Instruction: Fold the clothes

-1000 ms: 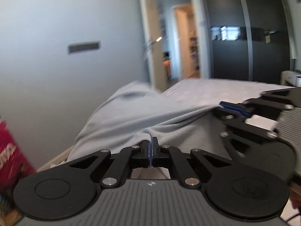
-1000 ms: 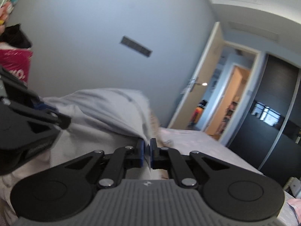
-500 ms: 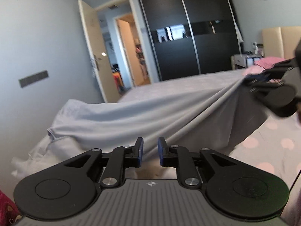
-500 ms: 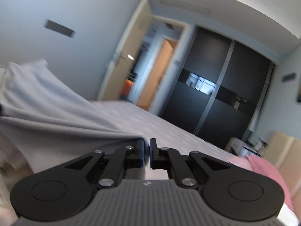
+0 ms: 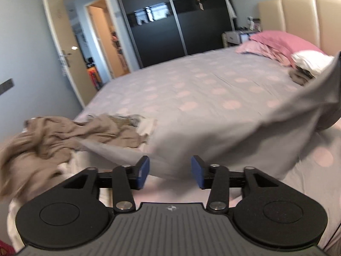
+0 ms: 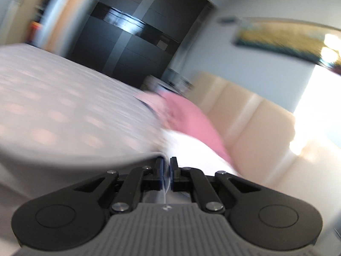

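Note:
A grey garment [image 5: 223, 132] hangs stretched over the bed, rising from just ahead of my left gripper to the right edge of the left wrist view. My left gripper [image 5: 170, 171] is open and empty, its blue pads spread apart just below the garment's lower edge. My right gripper [image 6: 167, 169] is shut on the grey garment's edge [image 6: 70, 166], which drapes off to the left in the blurred right wrist view. The right gripper itself is out of the left wrist view.
A heap of beige clothes [image 5: 55, 136] lies at the bed's left corner. The bed [image 5: 191, 85] has a grey sheet with pink dots. Pink pillows [image 5: 277, 42] and a white one lie by the cream headboard [image 5: 298, 19]. A dark wardrobe [image 5: 174, 21] and open door stand behind.
My left gripper has opened wide and let go of the grey garment. My right gripper has swung right toward the headboard, pulling the garment with it and uncovering the beige pile.

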The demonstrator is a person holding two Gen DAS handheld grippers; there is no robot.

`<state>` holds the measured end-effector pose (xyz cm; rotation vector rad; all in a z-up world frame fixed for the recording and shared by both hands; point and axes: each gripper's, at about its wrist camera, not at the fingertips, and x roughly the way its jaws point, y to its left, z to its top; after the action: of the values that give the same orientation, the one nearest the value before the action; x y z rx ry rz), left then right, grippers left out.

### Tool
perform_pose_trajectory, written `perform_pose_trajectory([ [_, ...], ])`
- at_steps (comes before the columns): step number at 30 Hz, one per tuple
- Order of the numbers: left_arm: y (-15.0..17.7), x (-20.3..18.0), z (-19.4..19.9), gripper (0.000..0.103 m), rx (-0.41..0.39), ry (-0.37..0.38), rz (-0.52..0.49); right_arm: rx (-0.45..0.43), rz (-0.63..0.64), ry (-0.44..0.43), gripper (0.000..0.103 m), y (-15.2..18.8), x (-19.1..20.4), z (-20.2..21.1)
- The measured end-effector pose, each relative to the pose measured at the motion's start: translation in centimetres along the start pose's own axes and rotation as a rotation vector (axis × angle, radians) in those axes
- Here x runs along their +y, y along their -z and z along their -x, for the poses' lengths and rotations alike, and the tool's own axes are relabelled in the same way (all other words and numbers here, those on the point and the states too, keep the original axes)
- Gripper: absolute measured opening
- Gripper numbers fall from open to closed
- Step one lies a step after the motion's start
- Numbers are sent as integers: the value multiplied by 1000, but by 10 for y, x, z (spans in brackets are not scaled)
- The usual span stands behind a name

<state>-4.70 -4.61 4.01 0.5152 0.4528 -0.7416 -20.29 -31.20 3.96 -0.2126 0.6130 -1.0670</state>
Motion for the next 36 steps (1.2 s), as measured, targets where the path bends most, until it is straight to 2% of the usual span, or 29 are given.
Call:
perform_pose_trajectory([
  [3, -1, -15, -9, 43, 47, 55, -35, 120, -43, -20, 7, 21, -24, -13],
  [5, -4, -24, -18, 43, 72, 92, -59, 150, -2, -24, 7, 39, -18, -14],
  [9, -7, -46, -42, 43, 119, 129, -121, 120, 38, -131, 8, 40, -8, -13],
  [12, -12, -60, -63, 45, 145, 146, -167, 97, 67, -211, 16, 42, -1, -12],
  [14, -17, -62, -77, 48, 160, 134, -182, 81, 87, -264, 29, 43, 4, -11],
  [16, -15, -63, -91, 53, 164, 107, -212, 69, 104, -317, 31, 44, 11, -11],
  [18, -13, -64, -106, 54, 168, 80, -241, 74, 103, -370, 34, 45, 27, -14],
  [22, 3, -69, -136, 54, 236, 55, -260, 86, 125, -472, 42, 55, 68, -19],
  [24, 5, -74, -147, 54, 257, 76, -263, 92, 139, -525, 43, 61, 90, -19],
  [26, 6, -84, -154, 54, 246, 88, -300, 104, 177, -576, 47, 70, 107, -15],
  [30, 9, -99, -170, 54, 275, 76, -337, 129, 249, -675, 48, 87, 139, -10],
  [32, 11, -103, -173, 54, 289, 109, -325, 164, 254, -710, 55, 91, 144, -13],
  [36, 16, -110, -180, 54, 334, 125, -305, 208, 266, -756, 58, 97, 152, -20],
])
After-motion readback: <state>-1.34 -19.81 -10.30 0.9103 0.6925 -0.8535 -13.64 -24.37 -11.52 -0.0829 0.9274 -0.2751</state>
